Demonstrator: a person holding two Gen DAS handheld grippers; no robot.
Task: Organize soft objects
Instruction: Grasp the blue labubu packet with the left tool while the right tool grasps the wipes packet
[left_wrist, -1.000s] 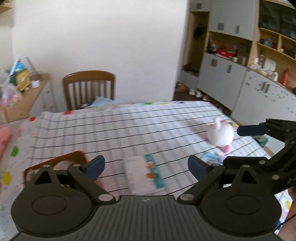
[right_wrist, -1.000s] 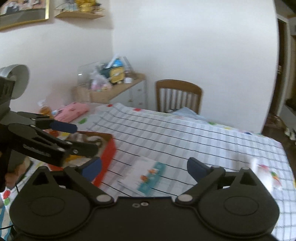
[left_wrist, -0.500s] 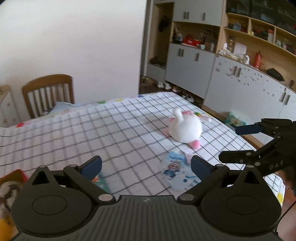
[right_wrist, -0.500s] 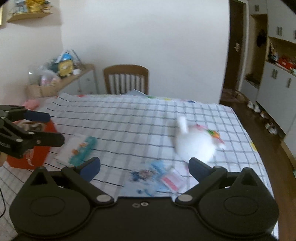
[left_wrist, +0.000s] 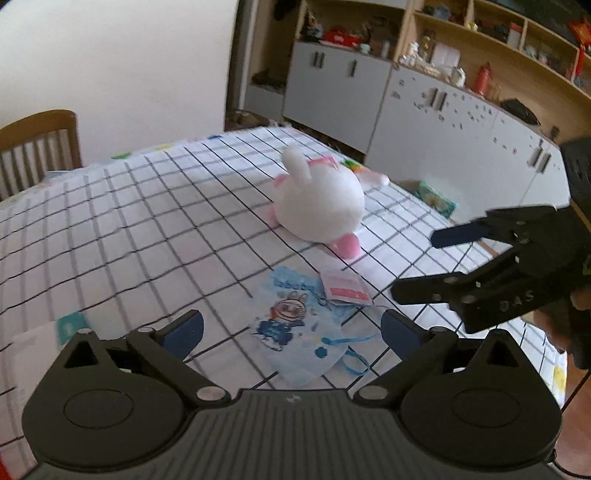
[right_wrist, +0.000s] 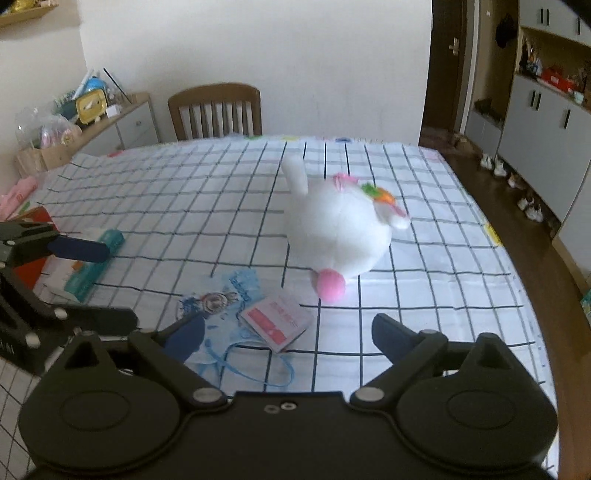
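A white plush rabbit (left_wrist: 319, 206) with pink feet lies on the checked tablecloth; in the right wrist view it (right_wrist: 340, 229) lies ahead of the fingers. A blue printed face mask (left_wrist: 295, 325) with a small red-and-white packet (left_wrist: 345, 290) on it lies just in front of my left gripper (left_wrist: 291, 330), which is open and empty. My right gripper (right_wrist: 288, 332) is open and empty above the packet (right_wrist: 275, 319) and mask (right_wrist: 221, 299). The right gripper also shows at the right of the left wrist view (left_wrist: 454, 254).
A tissue pack (right_wrist: 86, 266) and a red box (right_wrist: 35, 254) lie at the table's left. A wooden chair (right_wrist: 216, 110) stands at the far side. Grey cabinets (left_wrist: 443, 122) line the right wall. The table's right edge (right_wrist: 517, 266) drops to the floor.
Both grippers have swung right, away from the red box and tissue pack, and closer to the plush rabbit, the mask and the packet. Both stay open.
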